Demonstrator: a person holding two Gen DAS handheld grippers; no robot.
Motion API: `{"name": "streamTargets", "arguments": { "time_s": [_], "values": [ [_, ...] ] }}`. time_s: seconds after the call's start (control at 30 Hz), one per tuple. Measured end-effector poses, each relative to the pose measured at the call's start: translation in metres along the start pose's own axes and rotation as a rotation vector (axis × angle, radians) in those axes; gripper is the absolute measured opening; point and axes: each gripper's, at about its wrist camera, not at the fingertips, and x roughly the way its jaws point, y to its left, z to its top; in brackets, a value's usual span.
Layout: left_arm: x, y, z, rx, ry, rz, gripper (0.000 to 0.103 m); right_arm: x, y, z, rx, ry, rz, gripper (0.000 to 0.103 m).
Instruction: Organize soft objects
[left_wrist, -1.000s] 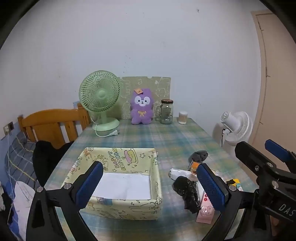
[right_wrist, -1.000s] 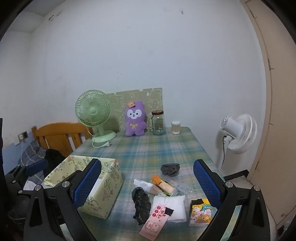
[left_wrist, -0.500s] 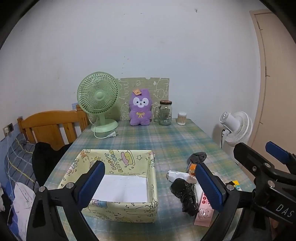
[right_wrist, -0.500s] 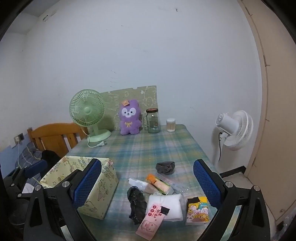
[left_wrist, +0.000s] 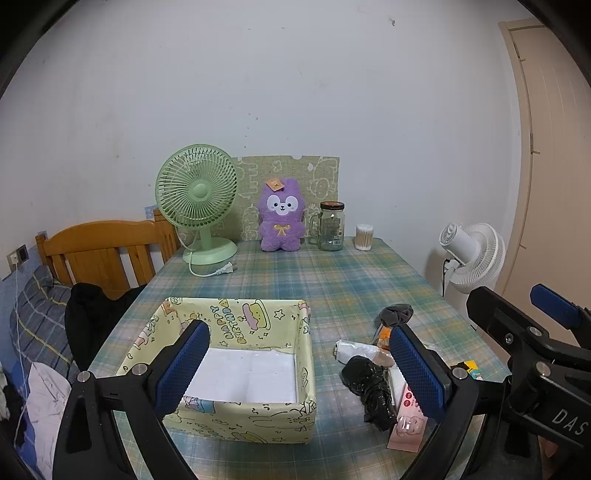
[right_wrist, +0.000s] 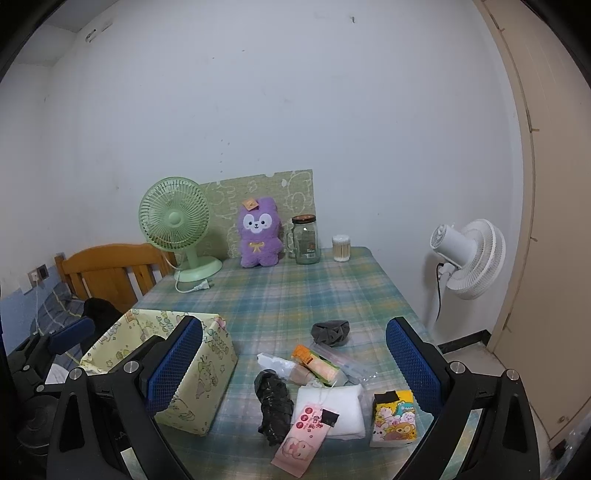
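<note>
A yellow cartoon-print box (left_wrist: 255, 415) (right_wrist: 207, 373) stands open at the near left of the plaid table, only a white floor inside. To its right lies a pile: a black crumpled bag (right_wrist: 273, 400) (left_wrist: 369, 387), a white folded pad (right_wrist: 343, 402), a pink tagged packet (right_wrist: 301, 441), a yellow cartoon tissue pack (right_wrist: 393, 415), an orange-and-white packet (right_wrist: 317, 363) and a dark grey scrunched cloth (right_wrist: 330, 332) (left_wrist: 397, 314). My left gripper (left_wrist: 299, 367) hangs open above the box's right part. My right gripper (right_wrist: 293, 363) is open over the pile, holding nothing.
At the table's far edge stand a green desk fan (left_wrist: 197, 201), a purple plush (left_wrist: 282, 219), a glass jar (left_wrist: 331, 226) and a cotton-swab tub (left_wrist: 364, 237). A white floor fan (right_wrist: 469, 254) is off the right side. A wooden chair (left_wrist: 99, 251) with dark clothes sits left.
Both grippers have drawn back and up a little, so the box and pile sit slightly farther and lower in view. Nothing on the table has moved; both stay open.
</note>
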Motion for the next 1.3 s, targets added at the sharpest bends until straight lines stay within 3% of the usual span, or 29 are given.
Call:
{"name": "streamTargets", "arguments": {
  "time_s": [1.3],
  "values": [
    [-0.0022,-0.001,-0.0003,-0.001,-0.011,0.002,0.099,-0.0025,-0.0011,0.0022,-0.002,-0.016,-0.024,0.101]
  ]
}}
